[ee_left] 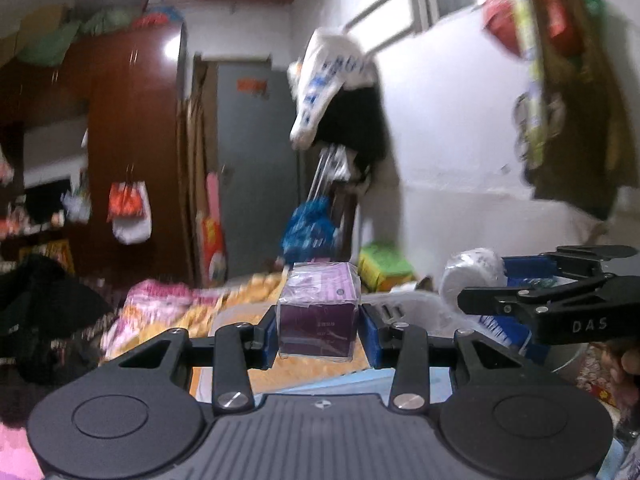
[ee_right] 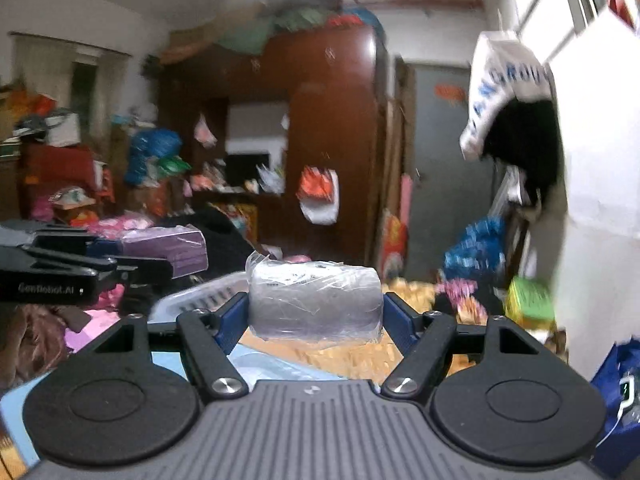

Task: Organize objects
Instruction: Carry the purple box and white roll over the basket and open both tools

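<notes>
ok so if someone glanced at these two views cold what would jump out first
Each gripper is carrying something: the left gripper is clamped on a purple box wrapped in clear film, and the right gripper holds a plastic-wrapped white roll lying sideways. Behind them, a white bag with blue lettering hangs over dark clothing on the wall, and a tall dark red wardrobe stands piled with bundles on top.

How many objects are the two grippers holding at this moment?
2. The left gripper holds a purple box wrapped in clear film. The right gripper holds a plastic-wrapped white roll. Each is clamped between the fingers, lifted above the bed.
</notes>
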Demonstrator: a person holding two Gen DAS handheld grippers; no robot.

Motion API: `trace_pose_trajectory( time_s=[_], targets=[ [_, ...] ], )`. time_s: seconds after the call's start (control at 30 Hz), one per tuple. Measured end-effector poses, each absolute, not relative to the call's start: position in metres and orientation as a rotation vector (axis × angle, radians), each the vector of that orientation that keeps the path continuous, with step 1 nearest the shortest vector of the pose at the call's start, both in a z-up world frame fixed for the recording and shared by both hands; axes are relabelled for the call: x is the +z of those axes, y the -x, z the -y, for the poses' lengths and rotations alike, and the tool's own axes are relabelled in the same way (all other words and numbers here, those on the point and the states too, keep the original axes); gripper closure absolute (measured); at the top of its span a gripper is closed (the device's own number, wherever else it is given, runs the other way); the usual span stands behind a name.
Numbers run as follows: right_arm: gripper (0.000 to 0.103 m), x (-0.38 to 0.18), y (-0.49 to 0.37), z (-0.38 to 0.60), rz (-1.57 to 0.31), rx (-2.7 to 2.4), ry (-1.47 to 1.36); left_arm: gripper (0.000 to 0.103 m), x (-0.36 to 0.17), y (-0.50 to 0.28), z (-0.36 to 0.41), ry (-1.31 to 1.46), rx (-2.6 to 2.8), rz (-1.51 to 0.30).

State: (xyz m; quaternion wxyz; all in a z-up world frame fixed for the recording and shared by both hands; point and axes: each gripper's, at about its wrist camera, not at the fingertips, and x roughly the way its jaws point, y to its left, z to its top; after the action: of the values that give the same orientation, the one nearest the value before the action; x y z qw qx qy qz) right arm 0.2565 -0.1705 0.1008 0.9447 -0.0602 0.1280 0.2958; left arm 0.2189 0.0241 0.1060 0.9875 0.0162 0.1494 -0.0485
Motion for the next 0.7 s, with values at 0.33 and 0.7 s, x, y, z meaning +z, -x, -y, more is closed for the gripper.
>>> trace_pose_trajectory(
  time_s=[0.33, 0.7],
  targets=[
    [0.029, 0.066, -0.307, 0.146, -0.504, 0.528, 0.172, 0.058, 0.076, -0.297, -0.028, 0.017, -0.070, -0.529],
    [0.022, 0.065, -0.311, 0.146, -0.515, 0.542, 0.175, 0.040, 0.063, -0.300, -0.030, 0.008, -0.042, -0.524]
  ],
)
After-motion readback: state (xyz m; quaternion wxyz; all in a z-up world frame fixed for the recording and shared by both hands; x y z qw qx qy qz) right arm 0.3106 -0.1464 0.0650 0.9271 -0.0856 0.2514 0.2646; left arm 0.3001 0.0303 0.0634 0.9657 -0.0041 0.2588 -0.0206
